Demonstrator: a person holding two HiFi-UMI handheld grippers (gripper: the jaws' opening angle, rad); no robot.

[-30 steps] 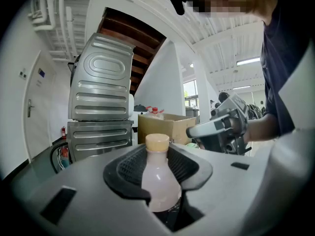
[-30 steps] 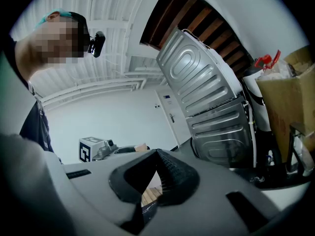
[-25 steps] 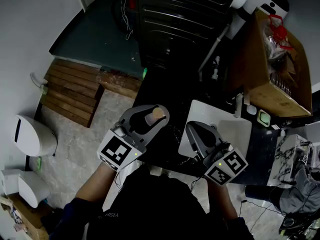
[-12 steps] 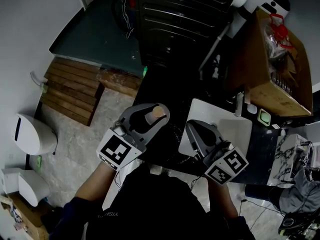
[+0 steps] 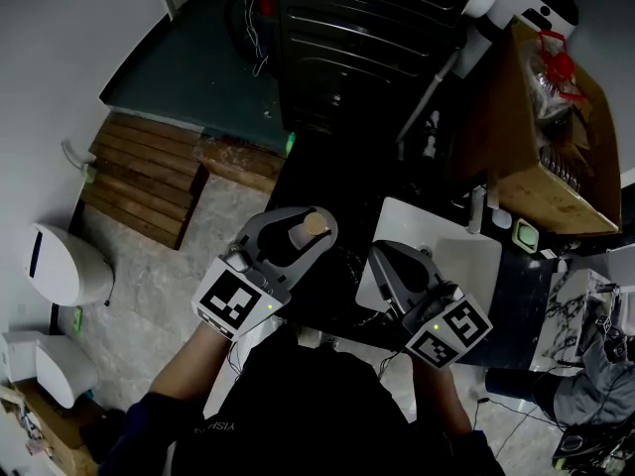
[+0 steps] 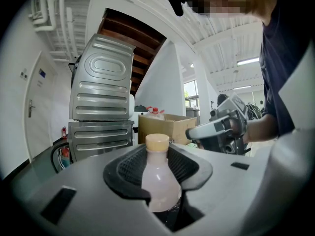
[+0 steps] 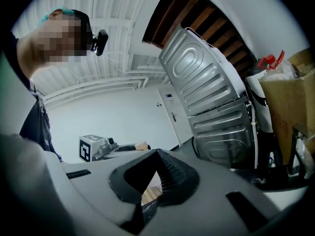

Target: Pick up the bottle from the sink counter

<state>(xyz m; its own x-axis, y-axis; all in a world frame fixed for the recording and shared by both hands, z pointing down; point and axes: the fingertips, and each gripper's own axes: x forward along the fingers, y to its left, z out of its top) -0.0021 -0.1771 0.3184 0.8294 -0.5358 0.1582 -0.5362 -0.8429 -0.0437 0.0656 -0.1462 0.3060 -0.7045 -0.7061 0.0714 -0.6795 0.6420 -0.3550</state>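
over the left edge of the dark sink counter (image 5: 310, 188), the left gripper (image 5: 316, 230) is clamped on the pale bottle (image 6: 159, 178) with the tan cap, which stands upright between its pads. the grasp looks made, and the next move, i judge, calls for a steady lift that keeps the bottle upright. the right gripper (image 5: 389, 262) hovers at the near left corner of the white sink (image 5: 476, 261), tips together and empty. the jaws hide the bottle's base, so i cannot tell whether it has cleared the counter.
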